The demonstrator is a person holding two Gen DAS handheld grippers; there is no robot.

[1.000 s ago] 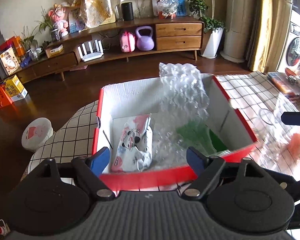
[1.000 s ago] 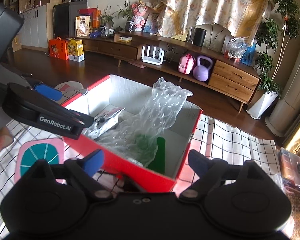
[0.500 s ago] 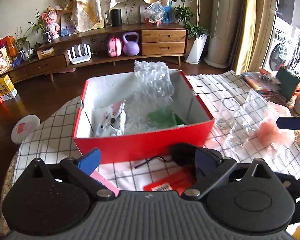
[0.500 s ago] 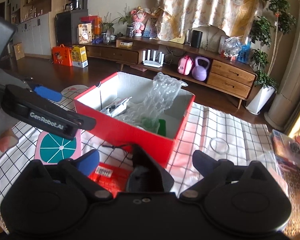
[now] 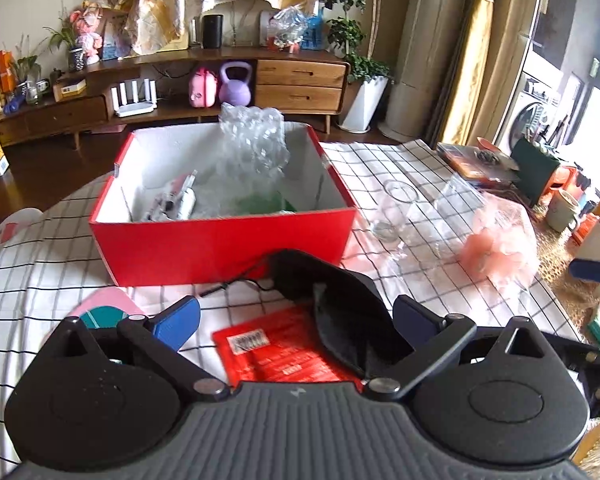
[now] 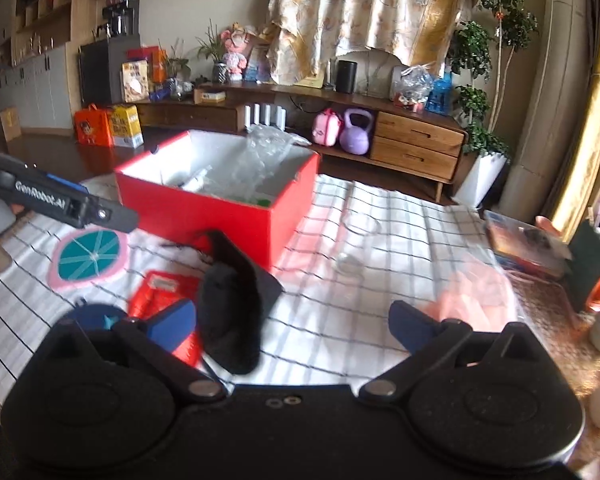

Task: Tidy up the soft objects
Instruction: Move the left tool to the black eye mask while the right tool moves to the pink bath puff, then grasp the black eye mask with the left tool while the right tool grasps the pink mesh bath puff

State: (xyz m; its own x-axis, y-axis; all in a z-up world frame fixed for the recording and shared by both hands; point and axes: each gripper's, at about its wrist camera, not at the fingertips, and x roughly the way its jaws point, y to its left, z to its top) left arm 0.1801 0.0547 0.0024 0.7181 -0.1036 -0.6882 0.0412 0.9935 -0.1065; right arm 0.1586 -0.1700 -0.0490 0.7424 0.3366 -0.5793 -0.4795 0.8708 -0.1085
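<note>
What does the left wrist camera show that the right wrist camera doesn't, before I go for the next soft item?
Left wrist only: the washing machine by the window, and a mug at the table's far right.

Right wrist only: the left gripper's finger from the side, and the orange gift bag on the floor.

Both: the red box holding bubble wrap, the black eye mask and the bagged pink puff.

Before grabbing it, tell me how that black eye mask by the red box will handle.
The black eye mask already lies bent and folded over the red packet, so it will probably droop. It looks thin and padded, likely light. Its cord may trail or snag.
</note>
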